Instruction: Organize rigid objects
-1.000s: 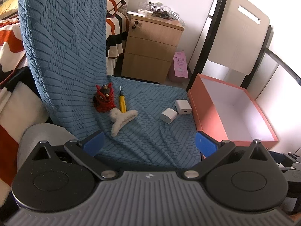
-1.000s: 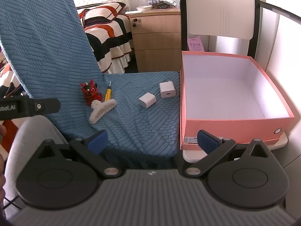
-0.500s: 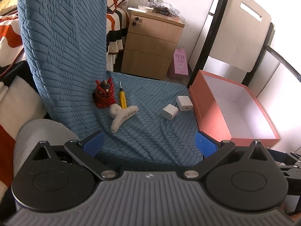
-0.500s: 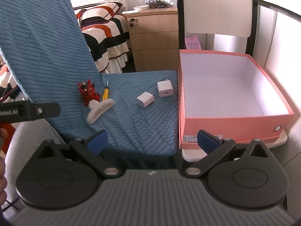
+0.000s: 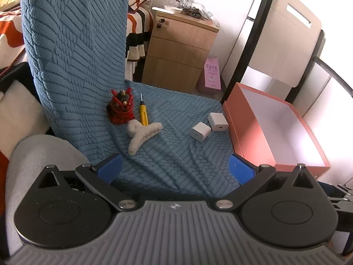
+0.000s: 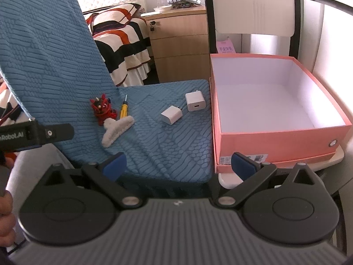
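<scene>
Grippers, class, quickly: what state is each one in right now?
Left gripper: open, holding nothing.
Right gripper: open, holding nothing.

Left claw [image 5: 175, 169] wide open, empty, hovering over the near edge of the blue textured cover [image 5: 167, 154]. On the cover: red figurine [image 5: 121, 110] touching yellow screwdriver [image 5: 143, 116], white hair clip [image 5: 142, 135] just in front. Two white chargers [image 5: 208, 127] side by side near the open pink box [image 5: 251, 132] at right. Wooden nightstand [image 5: 181, 55] behind.
</scene>
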The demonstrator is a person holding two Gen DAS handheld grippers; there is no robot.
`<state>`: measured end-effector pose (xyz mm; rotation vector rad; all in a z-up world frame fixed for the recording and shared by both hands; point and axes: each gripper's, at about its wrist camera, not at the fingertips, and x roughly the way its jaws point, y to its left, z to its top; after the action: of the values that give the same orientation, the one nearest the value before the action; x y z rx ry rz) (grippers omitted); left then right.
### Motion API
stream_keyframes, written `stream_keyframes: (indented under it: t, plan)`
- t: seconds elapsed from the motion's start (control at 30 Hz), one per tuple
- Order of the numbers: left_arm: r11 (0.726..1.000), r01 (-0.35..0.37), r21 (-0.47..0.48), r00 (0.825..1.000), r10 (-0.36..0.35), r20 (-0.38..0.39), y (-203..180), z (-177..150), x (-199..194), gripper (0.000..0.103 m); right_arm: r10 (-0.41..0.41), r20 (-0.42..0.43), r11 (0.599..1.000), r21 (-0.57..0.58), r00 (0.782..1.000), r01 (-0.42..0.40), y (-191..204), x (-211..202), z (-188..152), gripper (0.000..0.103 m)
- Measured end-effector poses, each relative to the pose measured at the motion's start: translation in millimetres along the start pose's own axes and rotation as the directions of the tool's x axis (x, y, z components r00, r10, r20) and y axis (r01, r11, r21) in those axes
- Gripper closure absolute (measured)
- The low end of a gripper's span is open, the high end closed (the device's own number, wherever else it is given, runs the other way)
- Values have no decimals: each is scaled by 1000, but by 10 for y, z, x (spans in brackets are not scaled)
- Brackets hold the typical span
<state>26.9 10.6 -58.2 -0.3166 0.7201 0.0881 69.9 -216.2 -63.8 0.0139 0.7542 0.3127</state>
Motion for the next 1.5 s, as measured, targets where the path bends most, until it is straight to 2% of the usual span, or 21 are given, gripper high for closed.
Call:
stream_keyframes:
  t: [0.1,0.37,0.57,0.7,0.9,1.03,1.23,1.3,1.37,1.5]
  plan:
    - [1000,7,12,1000,-7,0,5,16,51,0,6,19,1000,-8,1000,-6,57,87,-7,0]
    - [997,-33,66,999,33,-3,-20,74,307,0,32,33,998,-58,999,-30,222,338,-3,0]
    - [998,-40,50,999,41,-10,34,167,701,0,39,46,997,-65,998,-36,284,582,-14,0]
    - [998,-54,38,998,55,-28,118,217,1016,0,35,90,995,-98,995,-26,313,784,-10,0]
    - [997,-78,-20,993,76,-88,374,254,1486,0,10,137,988,-156,991,11,333,1184,21,0]
    - [994,-84,-73,988,73,-138,538,233,1754,0,41,142,986,-168,989,-17,318,1432,30,0]
    - [989,-144,-41,981,137,-137,578,297,1983,0,38,126,974,-228,991,-9,413,1757,44,0]
    - [988,-150,-32,981,144,-132,575,348,2059,0,30,130,971,-241,991,2,448,1871,59,0]
    - [986,-165,-25,976,160,-145,589,388,2157,0,26,131,966,-257,991,8,466,1993,85,5]
    - [985,-170,-38,973,162,-162,641,445,2283,1,-5,135,960,-278,991,42,486,2246,123,5]
